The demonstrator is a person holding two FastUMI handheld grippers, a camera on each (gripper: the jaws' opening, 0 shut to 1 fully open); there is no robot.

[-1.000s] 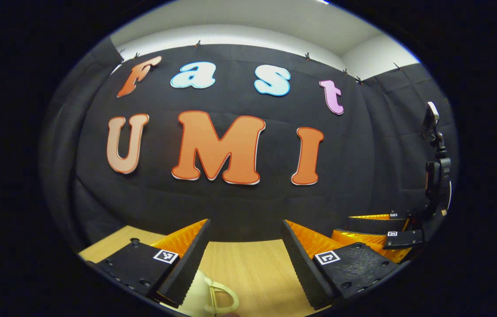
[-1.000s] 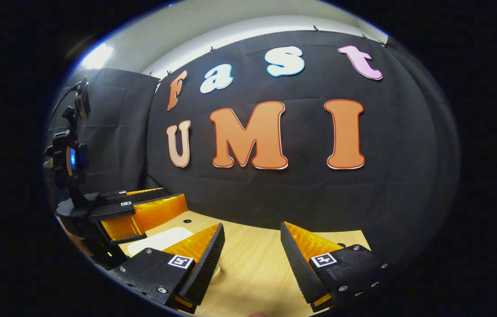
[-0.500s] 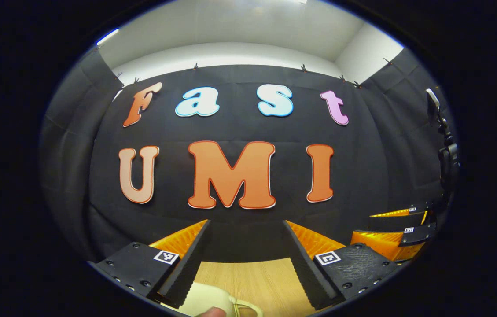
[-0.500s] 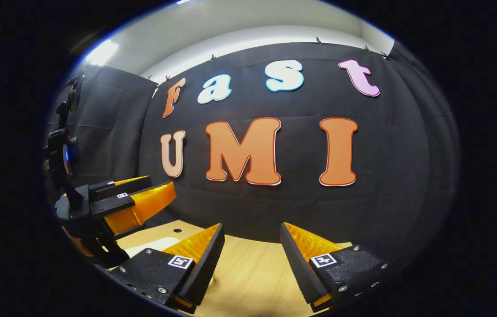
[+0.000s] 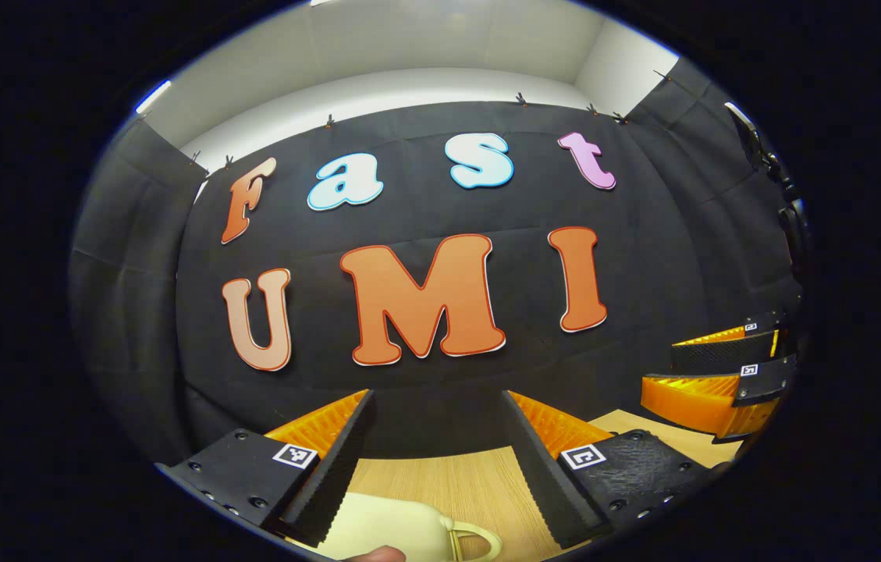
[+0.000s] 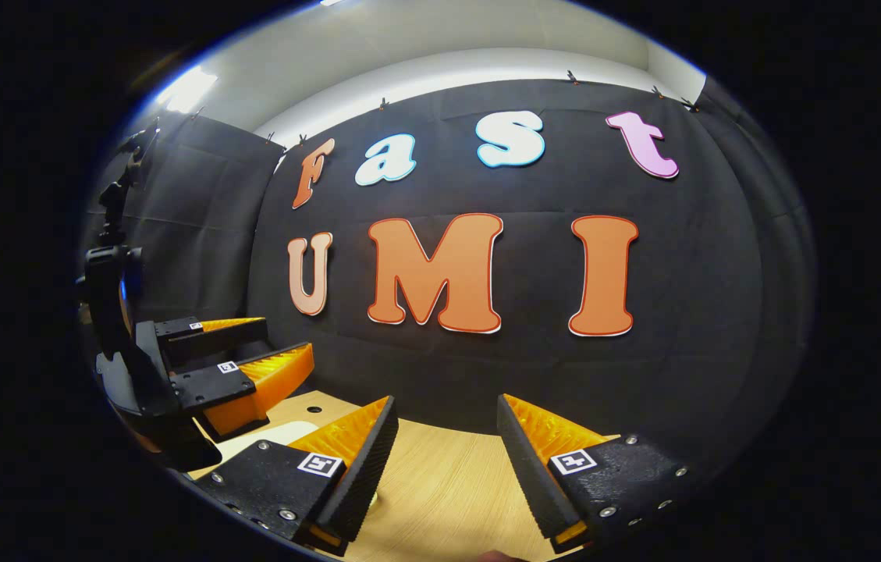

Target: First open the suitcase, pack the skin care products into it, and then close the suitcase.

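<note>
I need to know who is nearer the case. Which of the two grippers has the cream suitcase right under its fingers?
The left gripper: the cream suitcase with its handle lies just below its open fingers. The right gripper has bare wooden table there.

cream suitcase (image 5: 389, 531): cut off by lower edge, partly behind left gripper's finger | contents hidden

A recording booth was shown: black cloth (image 5: 424, 375) was clipped along white walls (image 5: 409, 39), and a light wooden worktop (image 6: 440, 484) was set before it.
</note>
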